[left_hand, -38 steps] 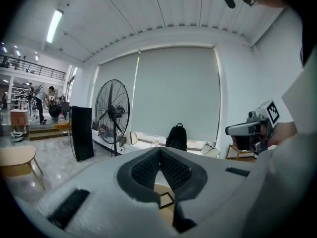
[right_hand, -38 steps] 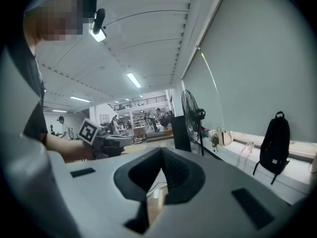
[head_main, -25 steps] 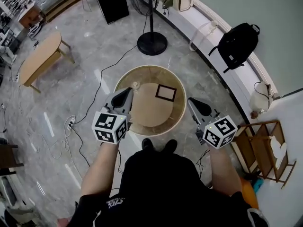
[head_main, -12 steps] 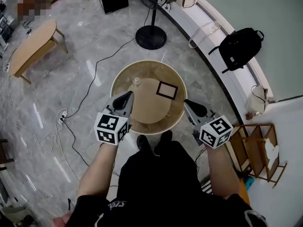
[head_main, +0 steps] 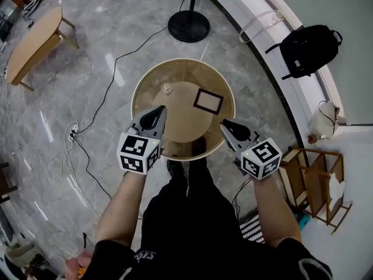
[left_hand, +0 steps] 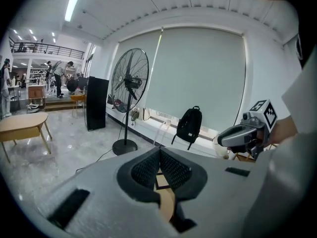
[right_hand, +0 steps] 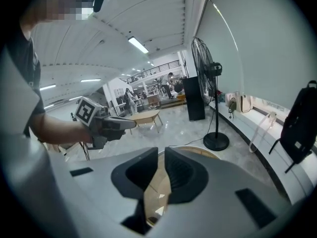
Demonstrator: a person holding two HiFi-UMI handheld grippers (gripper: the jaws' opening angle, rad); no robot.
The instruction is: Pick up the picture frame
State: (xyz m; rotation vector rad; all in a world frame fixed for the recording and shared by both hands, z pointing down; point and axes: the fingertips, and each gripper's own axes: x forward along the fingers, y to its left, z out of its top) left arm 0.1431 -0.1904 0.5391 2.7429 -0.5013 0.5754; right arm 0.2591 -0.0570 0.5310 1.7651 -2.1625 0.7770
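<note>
A: Where's the picture frame [head_main: 208, 101]?
B: Flat on the round counter [head_main: 180, 124], far right. I can't make out the small pale thing [head_main: 166, 87] to its left.
A: Claws?
B: Both tilt down over the near rim. The left claw [head_main: 159, 109] is closed and empty; the right claw [head_main: 224, 123] is opening, with nothing between its jaws.

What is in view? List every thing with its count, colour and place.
round table: one, tan, centre
picture frame: one, dark-edged, lying on the table's right part
small pale object: one, on the table's left part
fan: one, black, on the floor beyond the table
backpack: one, black, on the white ledge, upper right
oval table: one, light wood, upper left
wooden rack: one, brown, right
left gripper: grey, shut, empty, at the table's near edge
right gripper: grey, jaws opening, nothing between them
</note>
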